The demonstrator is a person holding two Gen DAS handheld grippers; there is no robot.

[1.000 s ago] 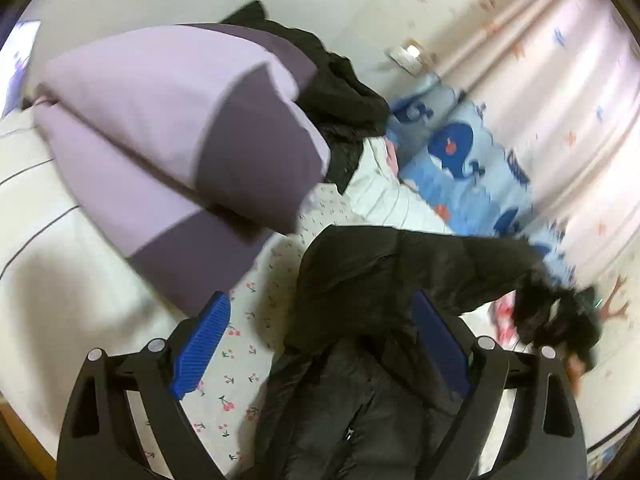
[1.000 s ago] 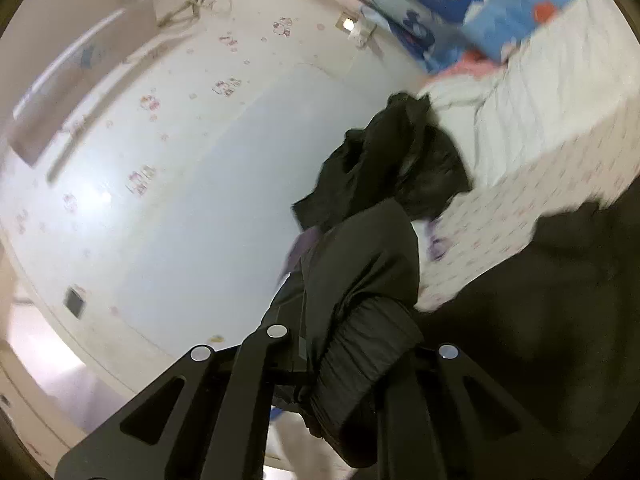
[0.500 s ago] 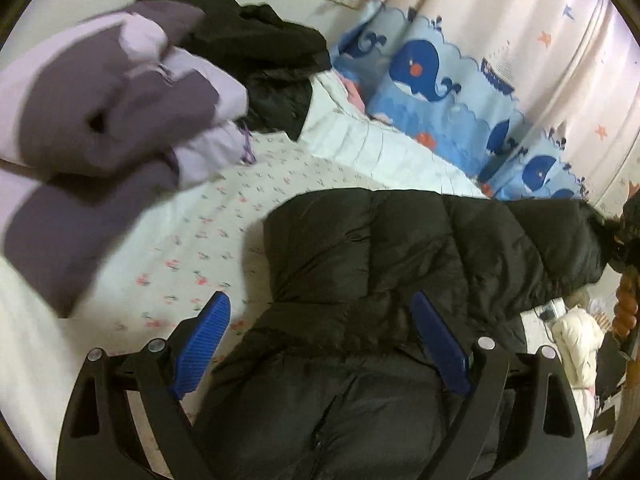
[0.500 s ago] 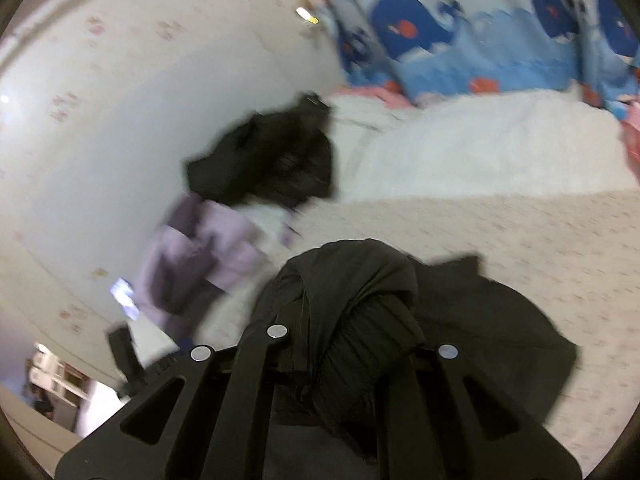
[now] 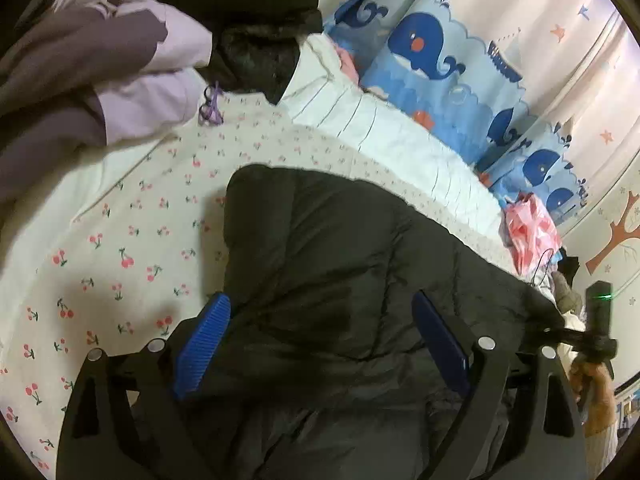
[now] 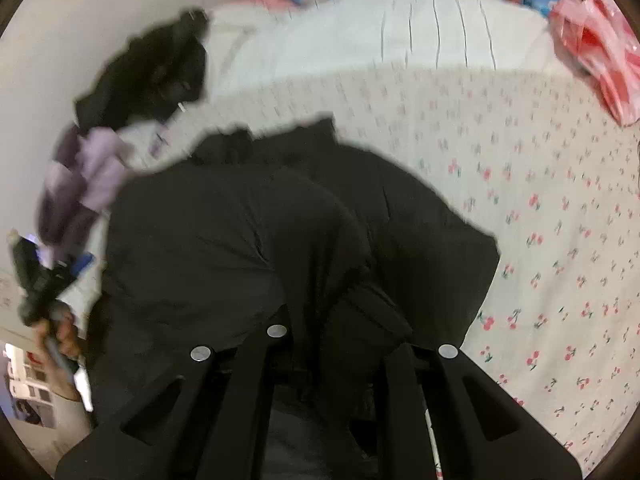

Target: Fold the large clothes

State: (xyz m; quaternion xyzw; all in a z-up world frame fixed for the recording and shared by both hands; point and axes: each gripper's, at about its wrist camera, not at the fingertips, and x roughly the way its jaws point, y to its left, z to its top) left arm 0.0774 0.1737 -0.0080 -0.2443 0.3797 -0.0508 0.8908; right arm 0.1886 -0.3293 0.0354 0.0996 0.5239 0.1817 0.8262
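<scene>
A black puffer jacket (image 5: 340, 264) lies spread on the cherry-print bed sheet (image 5: 120, 256). My left gripper (image 5: 320, 344) hovers over its near part, blue pads (image 5: 200, 344) wide apart and open, with the padded cloth bulging up between them. In the right wrist view my right gripper (image 6: 340, 320) is shut on a bunched fold of the same jacket (image 6: 240, 232); the cloth hides its fingertips. The right gripper's handle (image 5: 598, 320) and the hand on it show at the left wrist view's right edge. The left gripper (image 6: 44, 276) shows blurred at the right wrist view's left edge.
A folded lilac and purple garment (image 5: 100, 72) and another black garment (image 5: 256, 28) lie at the bed's far end. A white quilt (image 5: 380, 132) runs beside whale-print curtains (image 5: 432, 52). A pink plastic bag (image 6: 596, 44) sits on the bed's edge.
Both grippers have tipped down toward the bed. The right one carried its fold of black jacket down over the jacket's body. The left one moved over the jacket, pads unchanged.
</scene>
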